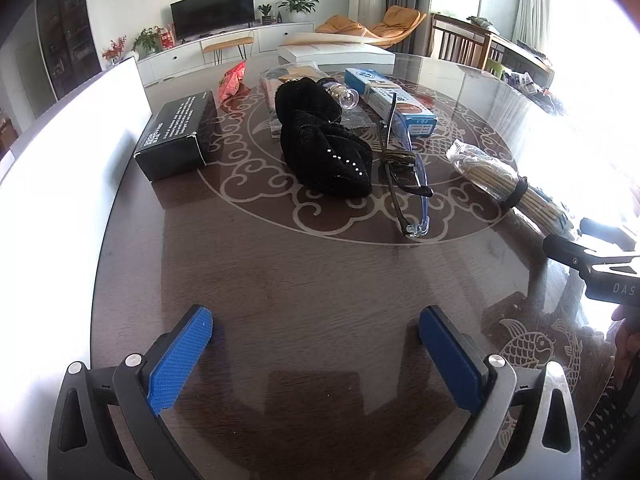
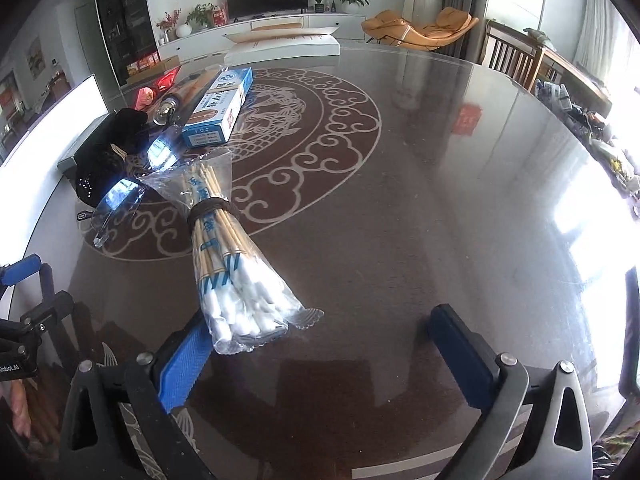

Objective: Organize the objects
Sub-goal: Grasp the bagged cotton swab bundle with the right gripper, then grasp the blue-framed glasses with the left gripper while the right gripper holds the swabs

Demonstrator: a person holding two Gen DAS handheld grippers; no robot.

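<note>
White lettering is being shown on the black rectangular cardboard box (image 1: 176, 136), too small to be read; "DAS" is being shown on the right gripper (image 2: 320, 344) body at the left view's edge. Chinese print is being carried by the blue-and-white carton (image 2: 220, 108). Everything is being borne by a glossy dark round table (image 1: 320, 280) with pale cloud scrollwork, in a living room with a television (image 1: 214, 10). The clear bag of wooden cotton swabs (image 2: 236, 280) is being shown fully only by the right view, its end lying beside the left finger. Both grippers, including the left gripper (image 1: 316, 352), are being held wide, grasping nothing.
</note>
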